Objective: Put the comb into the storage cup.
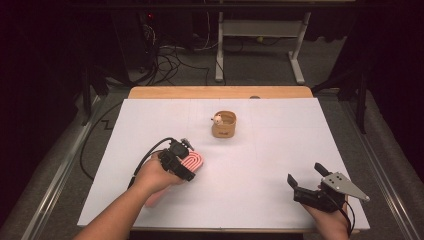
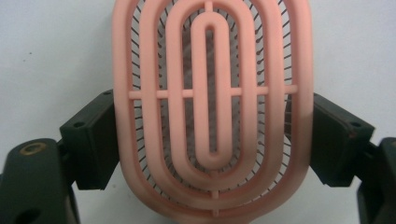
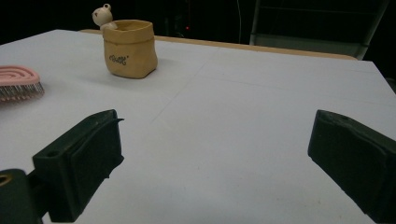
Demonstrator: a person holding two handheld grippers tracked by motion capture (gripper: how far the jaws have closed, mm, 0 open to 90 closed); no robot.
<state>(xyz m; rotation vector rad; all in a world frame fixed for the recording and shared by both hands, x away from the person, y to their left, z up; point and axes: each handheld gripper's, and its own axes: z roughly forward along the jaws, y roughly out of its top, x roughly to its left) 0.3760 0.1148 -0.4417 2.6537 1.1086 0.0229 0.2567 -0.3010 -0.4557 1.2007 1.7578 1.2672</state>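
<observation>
A pink hairbrush (image 1: 193,160) (image 2: 212,116) lies bristles down on the white table, its handle under the person's left hand. My left gripper (image 1: 189,161) (image 2: 212,135) straddles the oval head, and both black pads (image 2: 95,140) touch its pink rim on either side. The edge of the brush (image 3: 18,81) is at the left of the right gripper view. My right gripper (image 1: 306,173) (image 3: 212,140) rests near the table's front right corner, open wide with nothing between its jaws.
A tan bag-shaped pot (image 1: 223,125) (image 3: 130,49) with a small bear figure (image 1: 218,119) (image 3: 102,16) on its rim stands at the middle back of the white sheet (image 1: 260,150). Beyond the wooden table edge (image 1: 220,92) are floor cables and a white desk frame (image 1: 260,30).
</observation>
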